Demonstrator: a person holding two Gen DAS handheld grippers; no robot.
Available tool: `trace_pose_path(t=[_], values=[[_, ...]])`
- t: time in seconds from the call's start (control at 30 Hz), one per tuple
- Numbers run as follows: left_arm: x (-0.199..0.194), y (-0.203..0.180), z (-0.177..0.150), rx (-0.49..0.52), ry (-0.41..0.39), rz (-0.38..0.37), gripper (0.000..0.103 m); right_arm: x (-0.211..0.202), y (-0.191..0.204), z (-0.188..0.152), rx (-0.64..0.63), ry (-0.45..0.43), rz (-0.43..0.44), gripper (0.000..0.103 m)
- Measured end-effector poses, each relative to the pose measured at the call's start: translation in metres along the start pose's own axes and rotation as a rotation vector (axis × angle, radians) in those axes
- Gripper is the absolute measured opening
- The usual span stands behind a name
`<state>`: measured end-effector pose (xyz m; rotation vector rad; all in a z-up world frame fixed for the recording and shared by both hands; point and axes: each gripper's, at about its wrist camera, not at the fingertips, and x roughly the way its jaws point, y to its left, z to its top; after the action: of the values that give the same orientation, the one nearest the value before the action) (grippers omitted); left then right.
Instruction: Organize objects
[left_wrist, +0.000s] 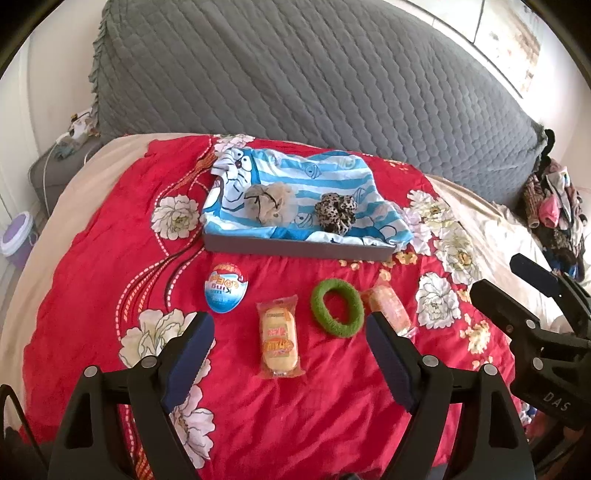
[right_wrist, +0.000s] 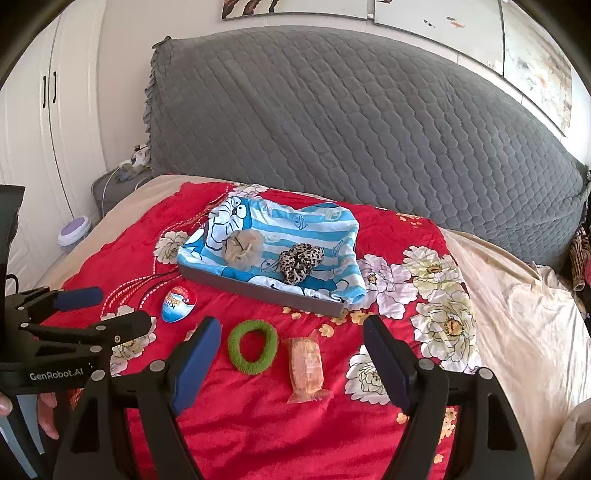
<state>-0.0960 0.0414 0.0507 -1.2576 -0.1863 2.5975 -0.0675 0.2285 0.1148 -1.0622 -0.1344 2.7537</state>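
Observation:
A grey tray (left_wrist: 295, 248) lined with a blue striped cartoon cloth holds a beige scrunchie (left_wrist: 271, 203) and a leopard scrunchie (left_wrist: 335, 213); the tray shows in the right wrist view (right_wrist: 258, 290) too. In front on the red floral bedspread lie a blue egg-shaped pack (left_wrist: 226, 288), a yellow snack pack (left_wrist: 279, 339), a green hair ring (left_wrist: 337, 308) and an orange snack pack (left_wrist: 389, 308). My left gripper (left_wrist: 290, 354) is open and empty above the yellow pack. My right gripper (right_wrist: 291, 363) is open and empty above the green ring (right_wrist: 253, 347) and orange pack (right_wrist: 306, 363).
A grey quilted headboard (left_wrist: 314, 85) stands behind the bed. A pile of clothes (left_wrist: 554, 206) lies at the right. A lilac-lidded bin (right_wrist: 74, 230) and a white wardrobe (right_wrist: 40, 110) are at the left. A cream sheet (right_wrist: 517, 314) covers the bed's right side.

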Motion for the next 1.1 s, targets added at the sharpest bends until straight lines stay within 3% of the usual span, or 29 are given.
trace_pose_path(t=[0.87,1.1], values=[[0.027,-0.011,-0.046,0.047,0.151,0.022,0.085,0.019,-0.005,-0.044,-0.017,0.134,-0.027,0.082],[0.039,-0.012,-0.054,0.047,0.186,0.009,0.085,0.031,-0.005,-0.052,-0.023,0.177,-0.012,0.092]])
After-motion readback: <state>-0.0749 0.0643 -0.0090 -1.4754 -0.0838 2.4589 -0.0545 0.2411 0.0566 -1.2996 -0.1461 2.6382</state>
